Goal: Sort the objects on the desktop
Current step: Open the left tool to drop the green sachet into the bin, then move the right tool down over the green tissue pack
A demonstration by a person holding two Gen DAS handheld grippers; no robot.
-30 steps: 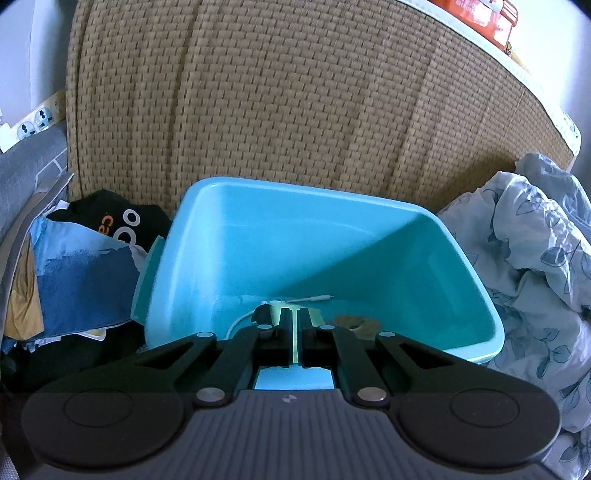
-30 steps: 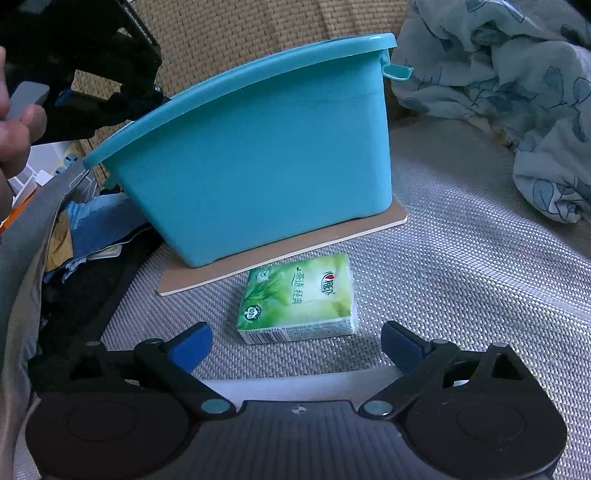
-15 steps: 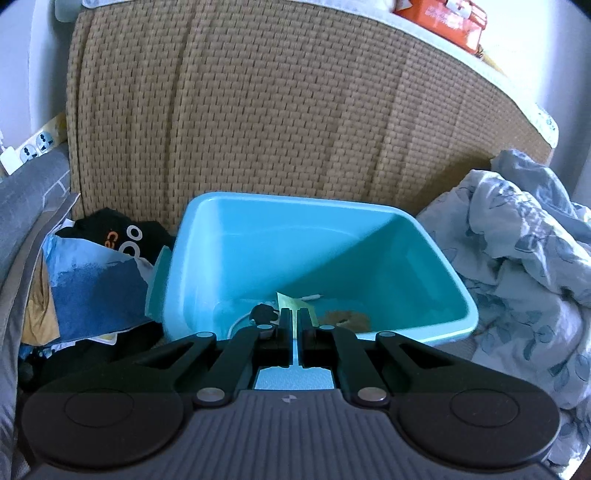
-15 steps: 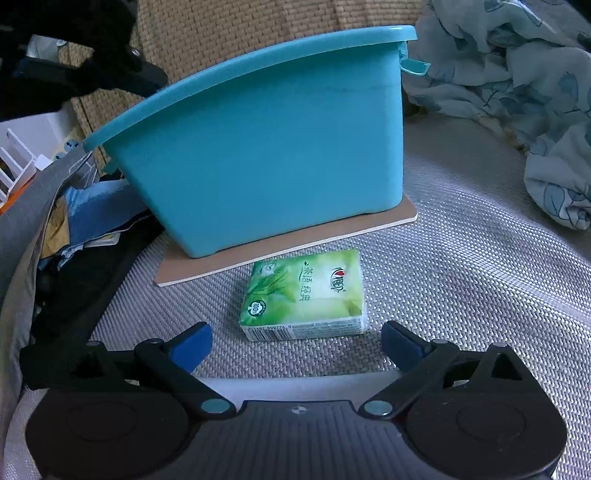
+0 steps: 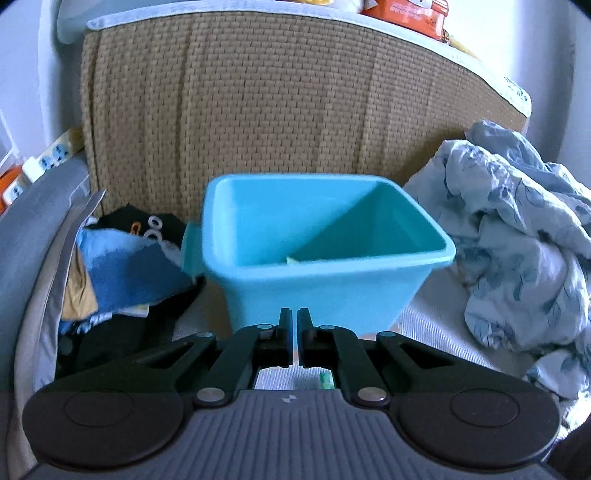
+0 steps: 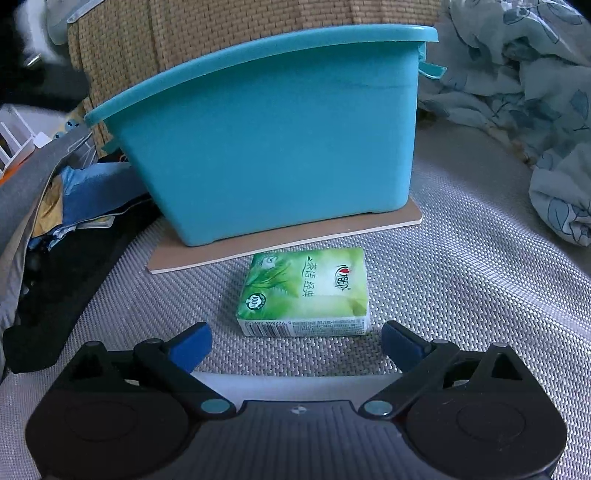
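The floor of the teal bin [image 5: 321, 236] is mostly hidden behind its near wall in the left wrist view; only a pale sliver [image 5: 291, 260] inside can be made out, and what it is cannot be told. The bin's interior is hidden entirely in the right wrist view. The orange packets [image 5: 406, 14] are cut off by the top edge. The patterned bedding [image 6: 517, 74] is cropped at the right edge.

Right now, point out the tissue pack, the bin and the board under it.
tissue pack [image 6: 306, 291], right wrist view, on its green top face.
bin [image 6: 280, 147], right wrist view, on its near outer wall.
board [image 6: 369, 229], right wrist view, on the bare strip in front of the bin.
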